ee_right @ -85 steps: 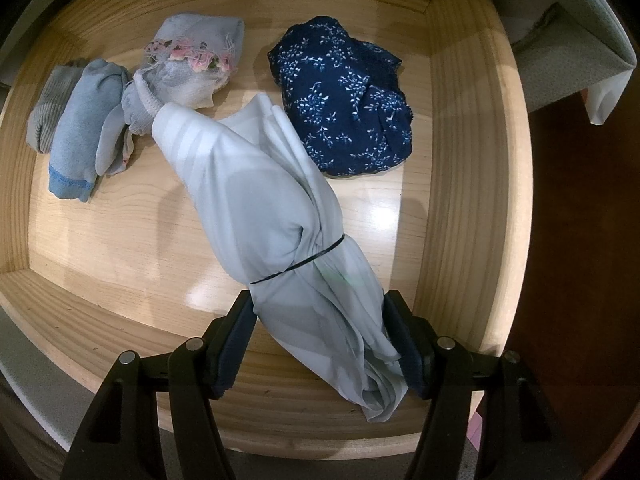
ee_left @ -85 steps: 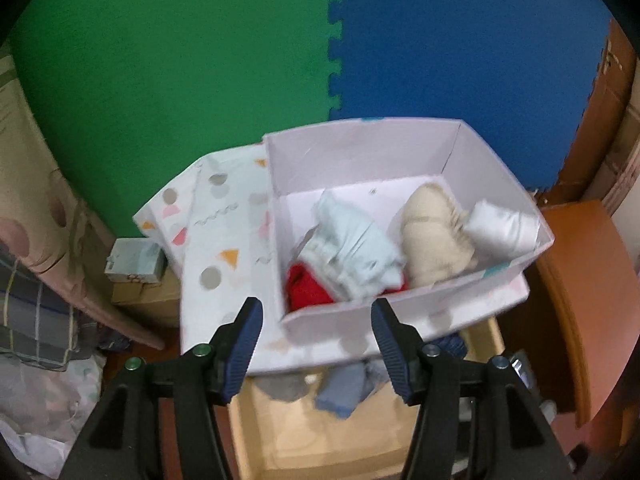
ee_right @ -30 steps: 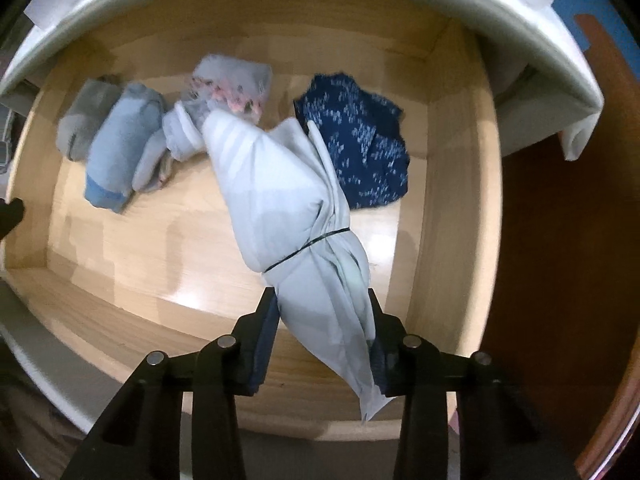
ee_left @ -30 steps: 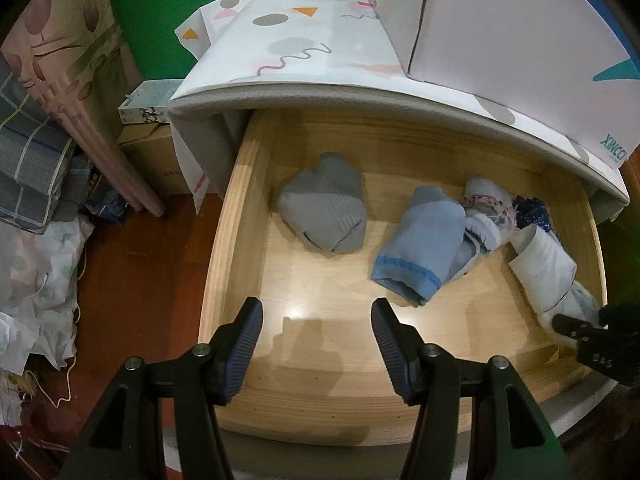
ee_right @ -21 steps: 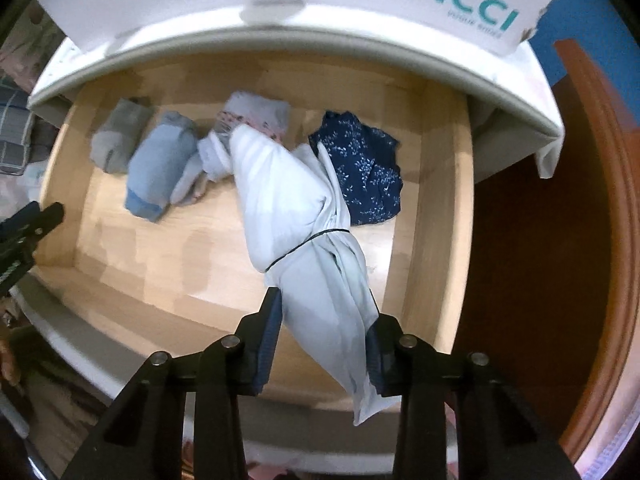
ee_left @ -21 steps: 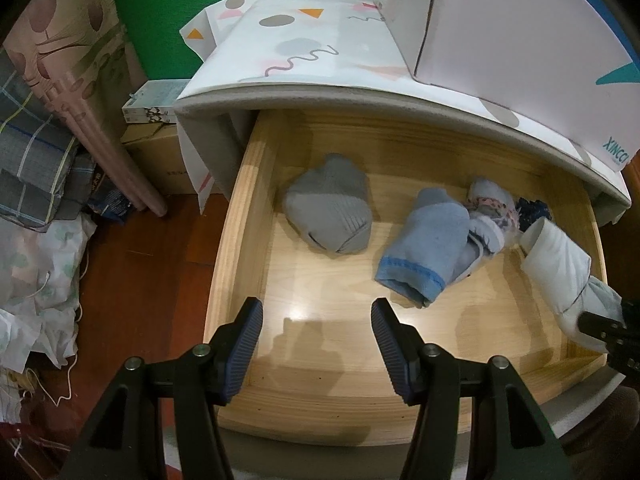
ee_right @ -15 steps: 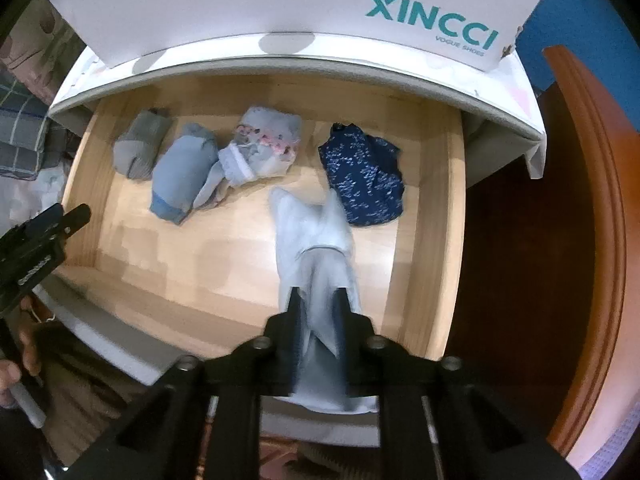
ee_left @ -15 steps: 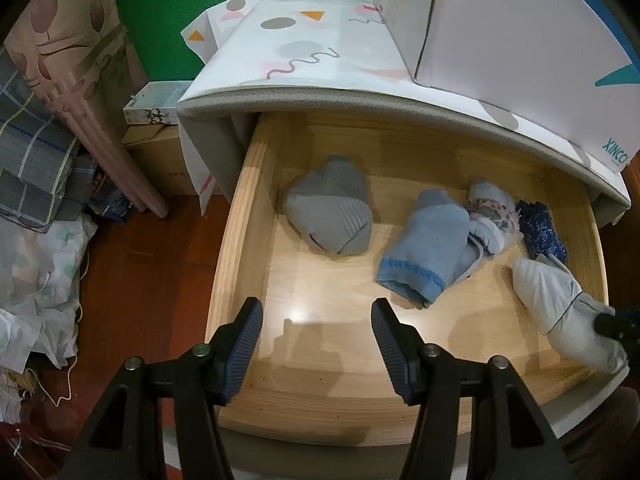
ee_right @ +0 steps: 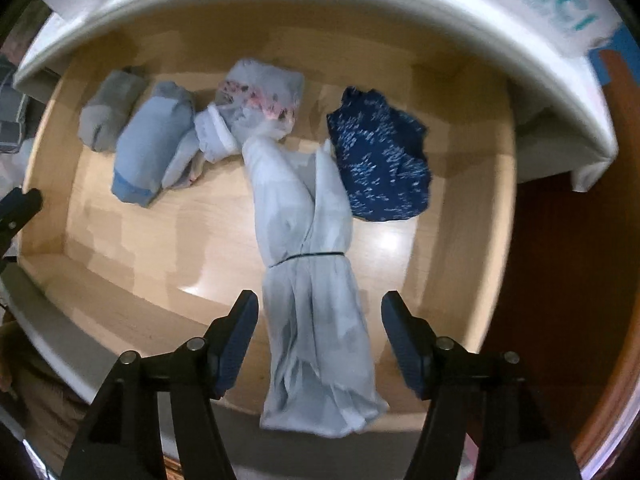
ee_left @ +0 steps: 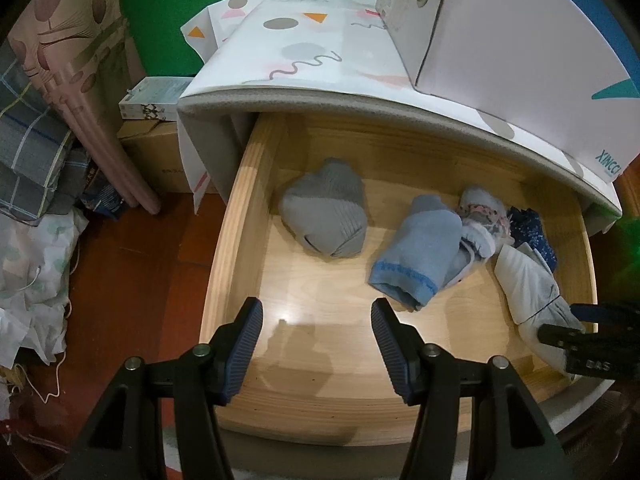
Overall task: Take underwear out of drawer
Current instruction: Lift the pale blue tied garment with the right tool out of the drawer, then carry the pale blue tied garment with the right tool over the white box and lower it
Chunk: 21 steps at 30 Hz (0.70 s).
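**Pale roll loose between right gripper's pads, regrasp needed**

All places rel. to the wooden drawer (ee_left: pixel 240 216), going L to R. Left gripper (ee_left: pixel 316 346) hangs over the drawer's front-left floor, pads set moderately apart w/ nothing between them. Grey bundle (ee_left: pixel 326 210) lies at back-left; light-blue roll (ee_left: pixel 416 252) just right of it, touching the floral-trim bundle (ee_right: pixel 260 96) near the back centre. Pale-grey roll w/ black band (ee_right: pixel 312 280) runs from the floral bundle fwd to the front wall, its loose end draped over the front edge. Navy print piece (ee_right: pixel 380 160) sits back-right, just beside the roll. Right gripper (ee_right: pixel 320 340) points down over the front edge; its jaws have just been opening, and the pads now stand clear of the roll on both sides, roll between them but not pinched.

Step, as I read it: pickup of the pale roll, grip not on. Next move prob. needs jaws closed squarely on the bunched part below the band, then a straight lift clear of the front wall. Thin fabric, likely slippy.
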### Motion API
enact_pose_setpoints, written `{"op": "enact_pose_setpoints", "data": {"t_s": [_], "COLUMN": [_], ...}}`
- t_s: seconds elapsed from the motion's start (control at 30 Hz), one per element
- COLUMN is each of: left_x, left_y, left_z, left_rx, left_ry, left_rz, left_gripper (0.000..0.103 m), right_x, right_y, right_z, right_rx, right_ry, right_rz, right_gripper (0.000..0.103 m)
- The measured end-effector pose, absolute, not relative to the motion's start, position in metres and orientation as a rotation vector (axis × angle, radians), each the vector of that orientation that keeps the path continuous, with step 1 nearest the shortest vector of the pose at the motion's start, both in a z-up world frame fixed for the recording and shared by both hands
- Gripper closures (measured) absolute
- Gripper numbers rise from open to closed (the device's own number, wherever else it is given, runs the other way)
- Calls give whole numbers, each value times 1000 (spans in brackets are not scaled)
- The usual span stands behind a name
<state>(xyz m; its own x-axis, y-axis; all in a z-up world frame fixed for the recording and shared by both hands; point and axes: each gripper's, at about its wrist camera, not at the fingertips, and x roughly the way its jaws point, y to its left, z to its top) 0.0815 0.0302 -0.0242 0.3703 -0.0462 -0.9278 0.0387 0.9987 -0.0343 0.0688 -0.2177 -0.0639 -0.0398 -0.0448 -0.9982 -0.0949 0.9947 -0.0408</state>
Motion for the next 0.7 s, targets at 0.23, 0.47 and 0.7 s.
{"op": "enact_pose_setpoints", "data": {"t_s": [0.23, 0.47, 0.7], "left_x": [83, 82, 83], "left_y": [31, 31, 33], "left_z": [-24, -23, -24], "left_rx": [-21, -19, -29], "left_ry": [1190, 1187, 1192], "left_rz": [-60, -61, -51], "left_gripper": [45, 45, 45], "right_x": [69, 58, 39], "right_y": [-214, -221, -227], "right_z": [-88, -56, -7], "right_rx": [-130, -84, -78], "right_ry": [1653, 1581, 1508], "right_rz": [47, 49, 66], "right_gripper": [66, 76, 76]}}
